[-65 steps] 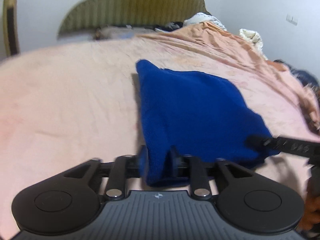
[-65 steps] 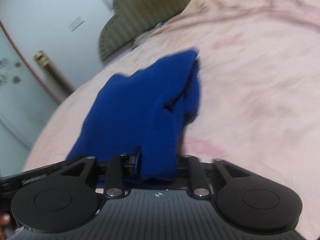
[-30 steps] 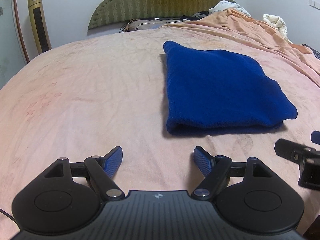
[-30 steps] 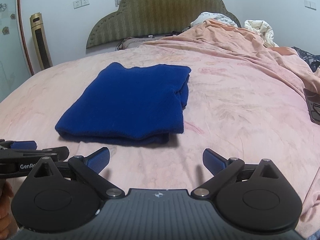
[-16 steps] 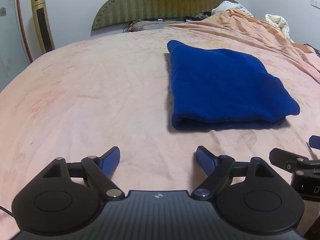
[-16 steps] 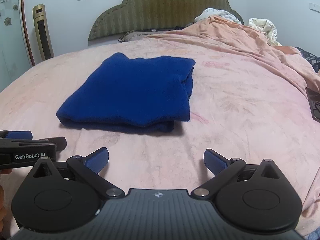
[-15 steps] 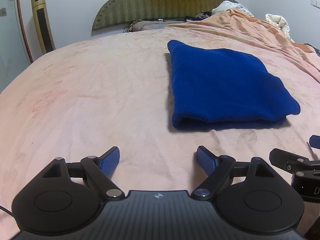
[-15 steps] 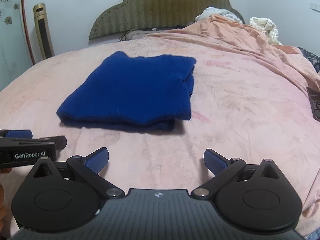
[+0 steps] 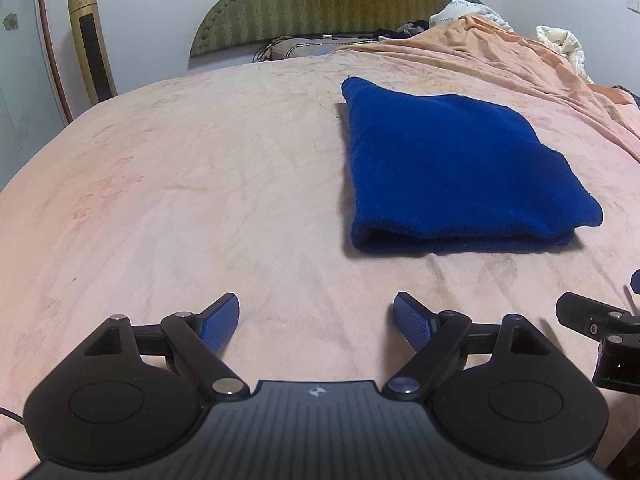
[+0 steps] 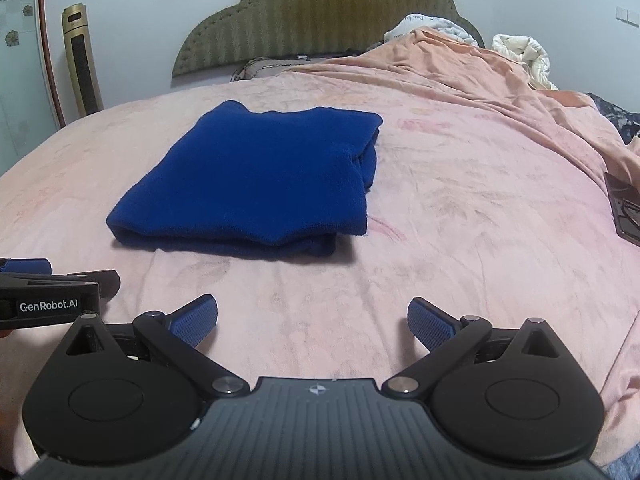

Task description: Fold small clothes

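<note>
A dark blue knitted garment point(image 9: 452, 168) lies folded into a flat rectangle on the pink bedspread point(image 9: 180, 200); it also shows in the right wrist view point(image 10: 260, 176). My left gripper point(image 9: 316, 316) is open and empty, hovering near the bed's front edge, to the left of and nearer than the garment. My right gripper point(image 10: 312, 316) is open and empty, just in front of the garment's near edge. Each gripper shows at the edge of the other's view.
A green padded headboard point(image 10: 320, 16) stands at the far end. A rumpled orange blanket point(image 10: 460, 64) and white bedding point(image 10: 520, 52) pile at the back right. A gold tower fan point(image 10: 80, 60) stands at the left wall. A dark flat object point(image 10: 624, 208) lies at the right edge.
Both grippers let go of the blue garment, opened and drew back toward the bed's front edge. The garment now lies folded and still. In the last half second almost nothing moved.
</note>
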